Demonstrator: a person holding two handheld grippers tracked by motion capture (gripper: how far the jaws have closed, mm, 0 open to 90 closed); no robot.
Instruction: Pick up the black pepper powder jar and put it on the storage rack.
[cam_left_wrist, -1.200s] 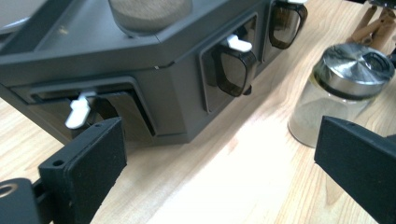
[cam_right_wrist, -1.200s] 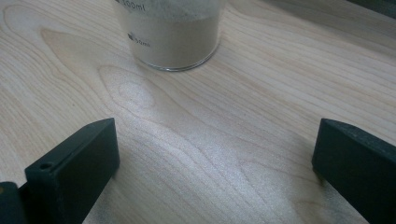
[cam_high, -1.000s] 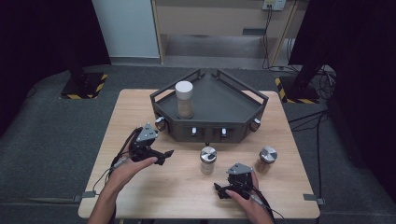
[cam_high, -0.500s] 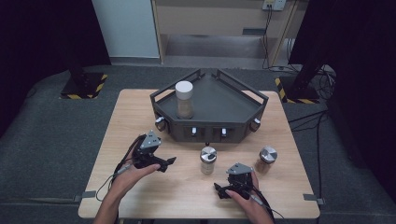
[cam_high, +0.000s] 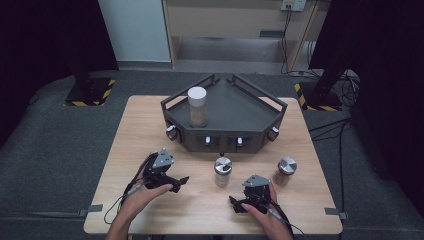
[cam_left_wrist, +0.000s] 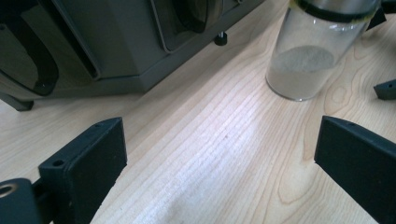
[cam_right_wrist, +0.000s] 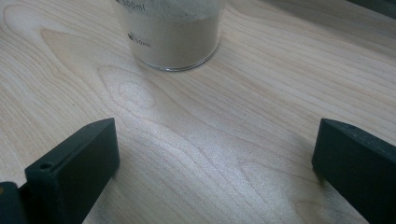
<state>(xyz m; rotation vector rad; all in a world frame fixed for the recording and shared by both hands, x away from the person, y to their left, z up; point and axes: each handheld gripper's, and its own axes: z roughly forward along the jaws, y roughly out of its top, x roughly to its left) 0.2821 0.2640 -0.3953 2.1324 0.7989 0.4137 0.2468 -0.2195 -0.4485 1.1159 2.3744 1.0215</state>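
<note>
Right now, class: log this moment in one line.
left hand-held gripper: open | right hand-held gripper: open | middle jar: on table, unheld

A big tray (cam_high: 260, 112) sits far on the table (cam_high: 130, 130) with one jar (cam_high: 197, 106) in it. Two jars (cam_high: 223, 171) (cam_high: 286, 170) stand near, right of middle.

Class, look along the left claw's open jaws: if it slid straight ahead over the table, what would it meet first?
Probably the middle jar, standing ahead and slightly right of the left claw; bare wood lies between, though depth is uncertain.
</note>
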